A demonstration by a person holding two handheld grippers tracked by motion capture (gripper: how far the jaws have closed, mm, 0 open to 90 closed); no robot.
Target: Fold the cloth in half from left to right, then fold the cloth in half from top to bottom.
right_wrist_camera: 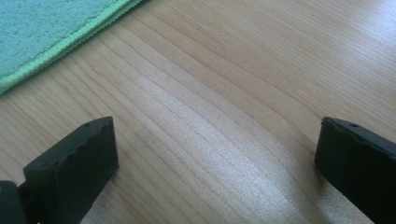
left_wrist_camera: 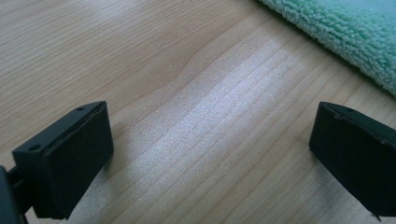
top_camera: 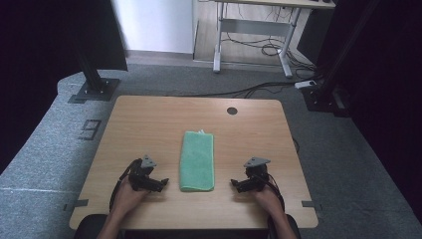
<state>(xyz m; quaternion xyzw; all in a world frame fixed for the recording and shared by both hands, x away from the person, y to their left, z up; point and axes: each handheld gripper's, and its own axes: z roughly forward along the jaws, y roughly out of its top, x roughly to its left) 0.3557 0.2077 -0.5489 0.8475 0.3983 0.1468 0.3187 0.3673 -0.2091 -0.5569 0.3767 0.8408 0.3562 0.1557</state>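
While both claws rest on the table, the lines below go view by view.

High view, table: the wooden table (top_camera: pixel 149 124) stands on grey carpet, with a round dark hole (top_camera: pixel 232 110) near its far edge.
High view, towel: a folded green towel (top_camera: pixel 197 160) lies flat at the middle of the table, its long side running away from the person, between the two claws and apart from both.
High view, left claw: the left claw (top_camera: pixel 164 183) sits on the table near the towel's left near corner, pointing toward it, held by the person's left hand (top_camera: pixel 128 195).
High view, right claw: the right claw (top_camera: pixel 235 185) sits near the towel's right near corner, pointing toward it, held by the right hand (top_camera: pixel 266 195).
Left gripper view, claw: the left claw (left_wrist_camera: pixel 210 154) has its jaws spread wide, with bare wood between them and nothing gripped.
Left gripper view, towel: the towel (left_wrist_camera: pixel 345 28) fills the upper right corner, its fluffy edge ahead of the jaws and not touching them.
Right gripper view, claw: the right claw (right_wrist_camera: pixel 217 158) also stands wide open over bare wood, gripping nothing.
Right gripper view, towel: the towel (right_wrist_camera: pixel 46 32) lies in the upper left corner, its stitched edge ahead of the jaws and clear of them.
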